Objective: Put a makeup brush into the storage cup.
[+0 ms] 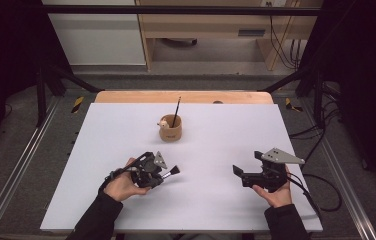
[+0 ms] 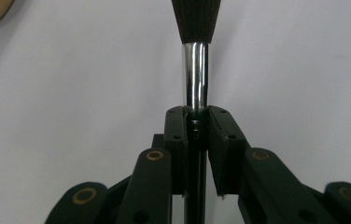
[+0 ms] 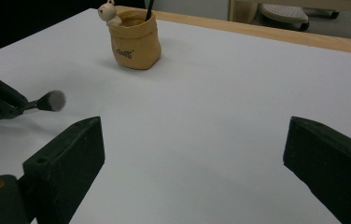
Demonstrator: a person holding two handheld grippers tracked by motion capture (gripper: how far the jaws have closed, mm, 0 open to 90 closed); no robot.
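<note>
The makeup brush (image 2: 196,56) is held in the left gripper (image 1: 162,172), above the near left part of the table (image 1: 226,135) and a little in front of the person's left hand (image 1: 122,185). In the left gripper view the two jaws press on the brush just below its shiny metal collar, and the dark bristles point away from the gripper, so the soft head is free and the grip is on the hard part, which I think gives good control of the tip. In the high view the brush lies almost level, with the head toward the middle of the table. Farther back, near the centre of the table, stands a small tan holder (image 1: 170,130) shaped like a sack, with a little animal figure (image 3: 108,12) on its rim and one thin dark stick (image 1: 177,111) already standing inside it. The holder is well apart from the brush. My judgement is that the brush must go into this holder beside the stick, so the person will need to turn it more upright before lowering it. The right gripper (image 1: 243,174) is at the near right side, in the right hand (image 1: 276,192), with its jaws wide apart and nothing between them. It points toward the holder and seems to wait, perhaps to steady it if it tips.
</note>
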